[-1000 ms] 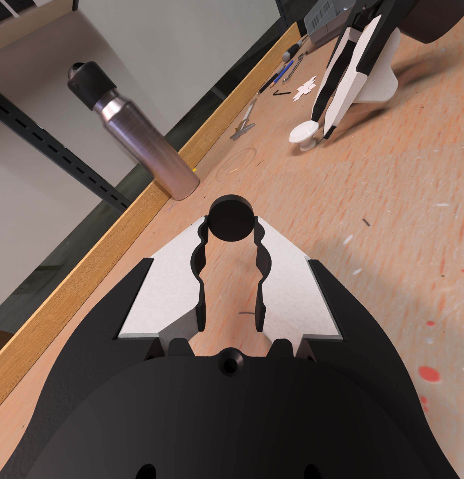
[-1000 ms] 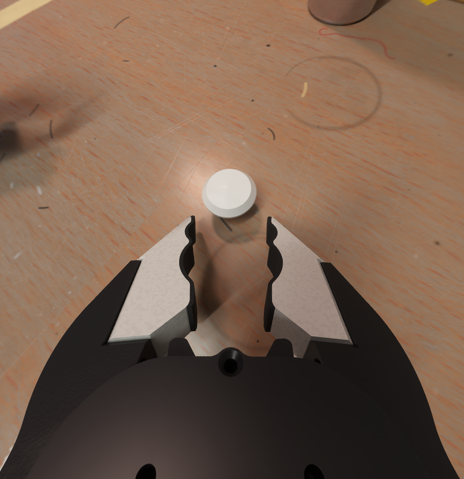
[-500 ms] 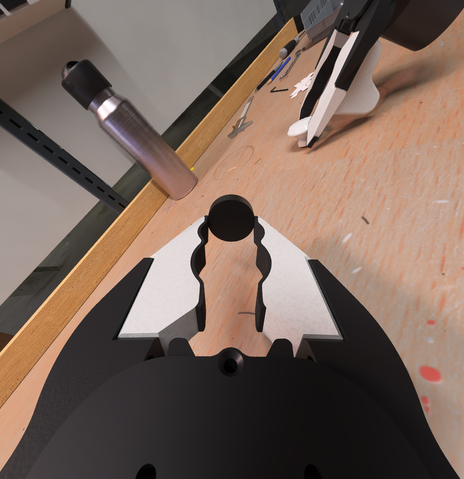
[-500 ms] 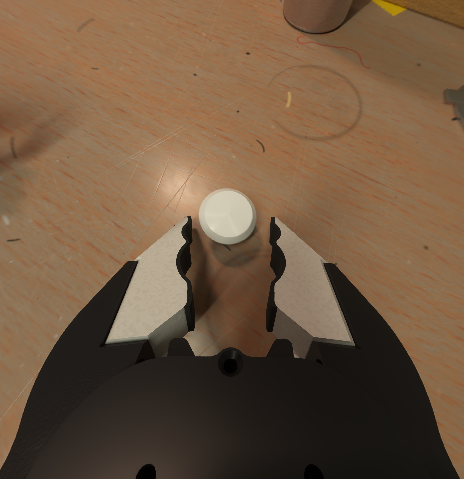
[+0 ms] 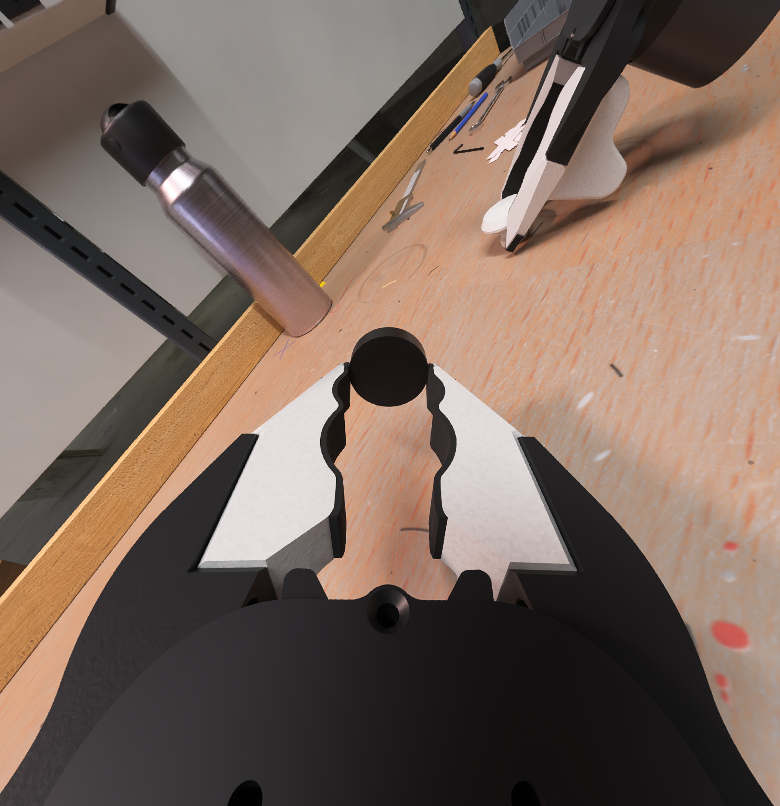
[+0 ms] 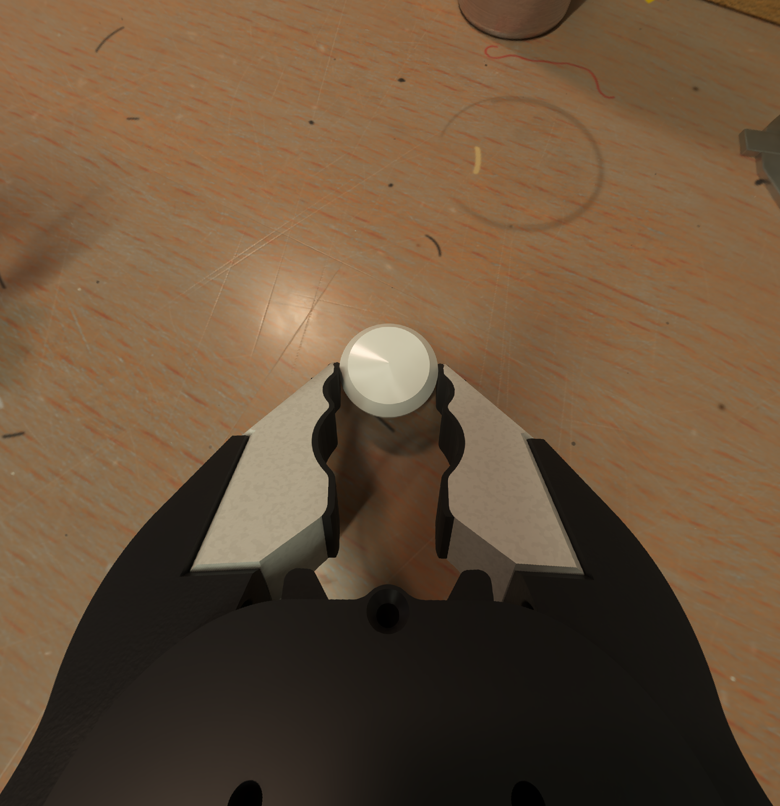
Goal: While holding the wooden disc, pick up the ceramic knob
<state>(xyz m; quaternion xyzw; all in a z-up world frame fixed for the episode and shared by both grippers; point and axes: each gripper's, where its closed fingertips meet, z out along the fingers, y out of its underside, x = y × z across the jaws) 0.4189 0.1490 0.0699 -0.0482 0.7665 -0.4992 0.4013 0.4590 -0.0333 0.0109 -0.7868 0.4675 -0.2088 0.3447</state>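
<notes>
Between the tips of the left gripper (image 5: 388,370) sits the wooden disc (image 5: 388,368), dark and round, clamped at its rim with its flat face turned back toward the camera and its axis running along the fingers, clear of the bench below. Farther off, the right gripper (image 6: 388,375) points steeply down at the workbench (image 6: 205,174), its two fingertips pressed against opposite sides of the ceramic knob (image 6: 388,370). The knob is white, with its domed cap facing up toward the camera and its stem pointing down at the wood; whether it rests on the surface cannot be told. The bench is scratched, pale orange wood with paint flecks, a faint ring mark (image 6: 523,163) and a raised wooden edge (image 5: 161,436). A steel bottle (image 5: 222,227) with a black cap stands by that edge, a caliper (image 5: 405,200) and small tools (image 5: 471,109) beyond, before a grey wall.
</notes>
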